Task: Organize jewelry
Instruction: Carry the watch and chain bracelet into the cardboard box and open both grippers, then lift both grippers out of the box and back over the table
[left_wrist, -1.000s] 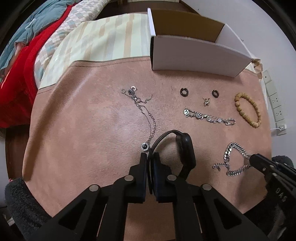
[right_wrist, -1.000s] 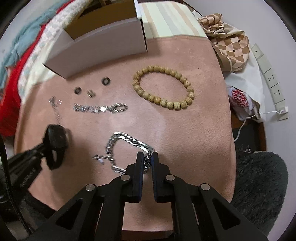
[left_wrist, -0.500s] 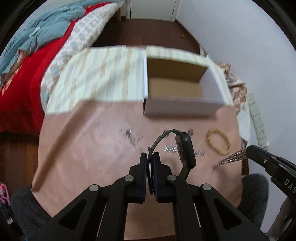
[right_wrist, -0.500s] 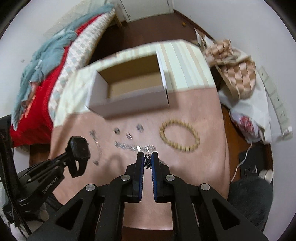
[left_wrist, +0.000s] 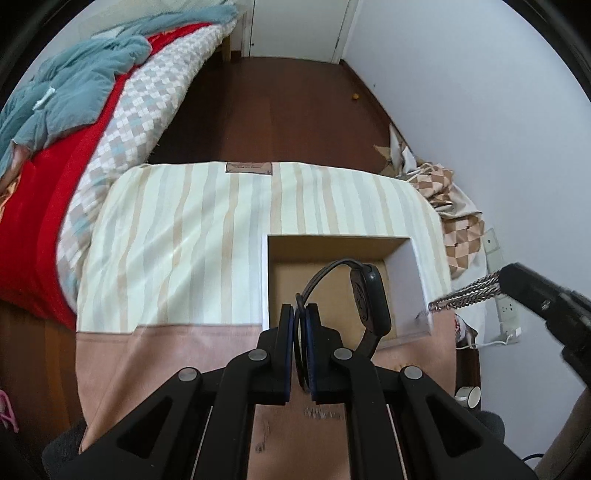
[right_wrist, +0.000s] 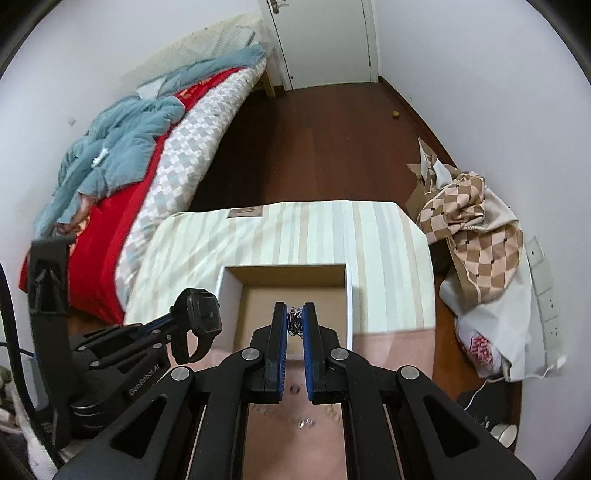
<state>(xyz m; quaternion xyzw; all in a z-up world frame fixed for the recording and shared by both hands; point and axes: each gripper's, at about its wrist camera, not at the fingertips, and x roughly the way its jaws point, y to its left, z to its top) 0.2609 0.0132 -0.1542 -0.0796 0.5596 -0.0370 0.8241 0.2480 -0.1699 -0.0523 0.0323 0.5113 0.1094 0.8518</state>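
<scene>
A bed with a red cover (left_wrist: 40, 206), a checked quilt (left_wrist: 147, 99) and a rumpled blue blanket (left_wrist: 70, 77) fills the upper left of the frame. A white door (right_wrist: 325, 40) stands at top centre above a dark wooden floor (left_wrist: 288, 110). At right, a brown-and-cream checked cloth (right_wrist: 476, 229) lies heaped on a white bag (right_wrist: 495, 325), beside wall sockets (right_wrist: 543, 280) at the right edge.

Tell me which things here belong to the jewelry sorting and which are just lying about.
Job:
- black smartwatch with strap, in left gripper
- silver chain bracelet, in right gripper
- open white cardboard box

Lying about:
- crumpled checkered cloth
- blue blanket
</scene>
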